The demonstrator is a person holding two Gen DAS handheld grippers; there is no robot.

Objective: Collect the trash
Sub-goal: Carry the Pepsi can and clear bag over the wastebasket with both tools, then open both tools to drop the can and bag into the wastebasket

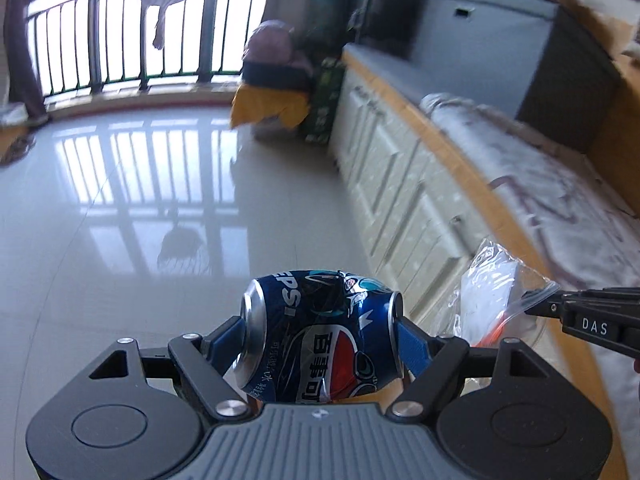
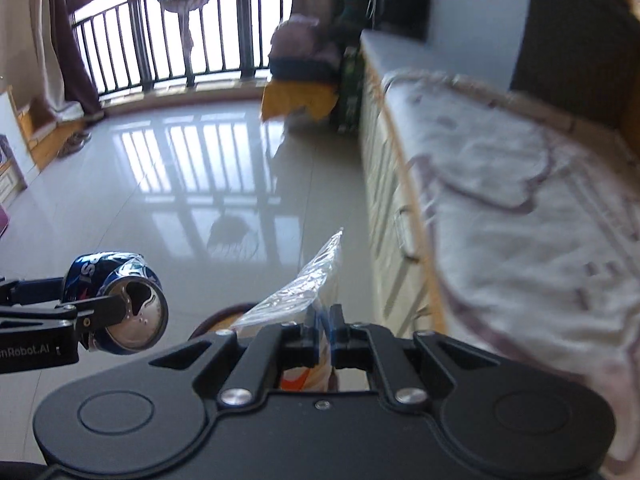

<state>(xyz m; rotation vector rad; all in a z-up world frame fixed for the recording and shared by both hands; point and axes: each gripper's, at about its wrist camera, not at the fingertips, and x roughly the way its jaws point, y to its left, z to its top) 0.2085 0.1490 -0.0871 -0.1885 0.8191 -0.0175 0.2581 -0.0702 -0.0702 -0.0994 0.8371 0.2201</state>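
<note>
A dented blue Pepsi can [image 1: 320,332] lies sideways between the blue pads of my left gripper [image 1: 324,330], which is shut on its two ends. The same can [image 2: 120,304] shows at the left of the right wrist view, its silver top facing the camera. My right gripper [image 2: 326,326] is shut on a crumpled clear plastic bag [image 2: 308,280] with something orange inside. In the left wrist view that bag [image 1: 496,296] hangs at the right, pinched by the right gripper's black fingers [image 1: 560,306]. Both grippers hover above a glossy tiled floor.
A low bed [image 2: 520,216] with a pale patterned cover and cream drawer fronts [image 1: 392,184] runs along the right. A yellow-and-purple bundle [image 1: 272,80] stands at the far end of the floor. Balcony railing [image 1: 120,40] and dark curtains [image 2: 68,40] close the back. Shoes [image 2: 74,144] lie at the left.
</note>
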